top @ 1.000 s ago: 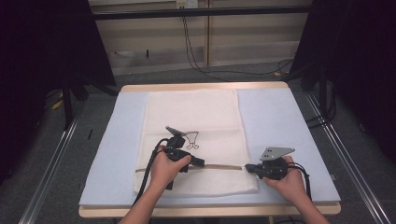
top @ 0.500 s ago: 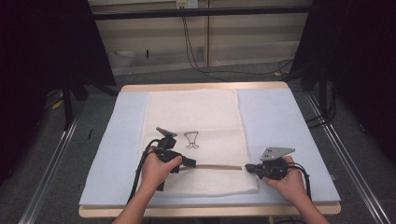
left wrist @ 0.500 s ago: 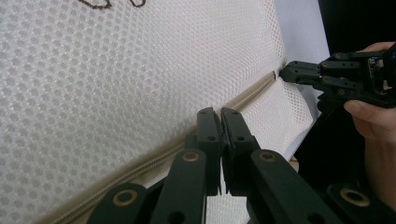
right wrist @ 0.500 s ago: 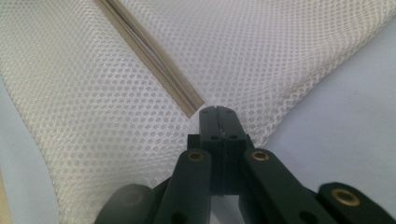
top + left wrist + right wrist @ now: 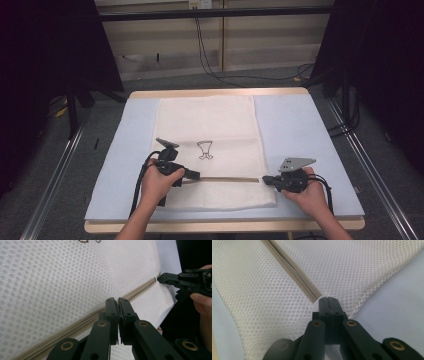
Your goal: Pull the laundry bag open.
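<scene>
Left hand-held gripper point(image 5: 192, 175) slid along beige zipper point(image 5: 225, 178).

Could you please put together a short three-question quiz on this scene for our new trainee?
1. True or false: the right hand-held gripper is shut at the end of the zip.
2. What is the white mesh bag lying on? A) a blue mat B) bare wood C) a tray
3. What is printed on the bag?

Key: 1 true. 2 A, the blue mat. 3 a small dark line drawing.
</scene>
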`<state>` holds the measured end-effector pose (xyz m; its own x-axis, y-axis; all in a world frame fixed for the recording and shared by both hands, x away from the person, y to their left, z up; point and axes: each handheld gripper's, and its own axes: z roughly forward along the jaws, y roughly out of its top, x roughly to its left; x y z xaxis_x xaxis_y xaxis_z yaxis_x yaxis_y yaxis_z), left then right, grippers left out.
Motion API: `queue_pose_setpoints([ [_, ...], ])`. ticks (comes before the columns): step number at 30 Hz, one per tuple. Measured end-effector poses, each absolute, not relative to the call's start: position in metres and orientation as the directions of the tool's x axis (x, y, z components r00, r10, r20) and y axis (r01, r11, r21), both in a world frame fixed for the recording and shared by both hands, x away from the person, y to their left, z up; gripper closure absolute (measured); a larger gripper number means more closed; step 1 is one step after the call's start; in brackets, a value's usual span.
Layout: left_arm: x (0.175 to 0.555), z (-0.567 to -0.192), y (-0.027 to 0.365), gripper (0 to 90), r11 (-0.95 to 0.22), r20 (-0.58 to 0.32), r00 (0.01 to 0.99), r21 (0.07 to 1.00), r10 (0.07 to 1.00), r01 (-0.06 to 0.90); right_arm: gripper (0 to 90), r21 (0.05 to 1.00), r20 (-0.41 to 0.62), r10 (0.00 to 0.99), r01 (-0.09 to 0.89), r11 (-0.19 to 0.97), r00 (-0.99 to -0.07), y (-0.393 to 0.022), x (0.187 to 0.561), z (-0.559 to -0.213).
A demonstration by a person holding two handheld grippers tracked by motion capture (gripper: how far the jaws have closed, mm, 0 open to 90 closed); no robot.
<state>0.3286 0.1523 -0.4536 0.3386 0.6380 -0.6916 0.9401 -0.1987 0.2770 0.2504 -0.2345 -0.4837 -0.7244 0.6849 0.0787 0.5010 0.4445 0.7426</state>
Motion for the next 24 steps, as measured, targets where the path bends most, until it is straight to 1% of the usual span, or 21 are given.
queue_pose_setpoints([
  [24, 0.326, -0.451, 0.204, 87.5, -0.132, -0.713, 0.286, 0.265, 0.640, 0.955, 90.0, 0.743, 0.086, 0.682, 0.503, 0.441, -0.726, -0.235, 0.251, -0.484],
])
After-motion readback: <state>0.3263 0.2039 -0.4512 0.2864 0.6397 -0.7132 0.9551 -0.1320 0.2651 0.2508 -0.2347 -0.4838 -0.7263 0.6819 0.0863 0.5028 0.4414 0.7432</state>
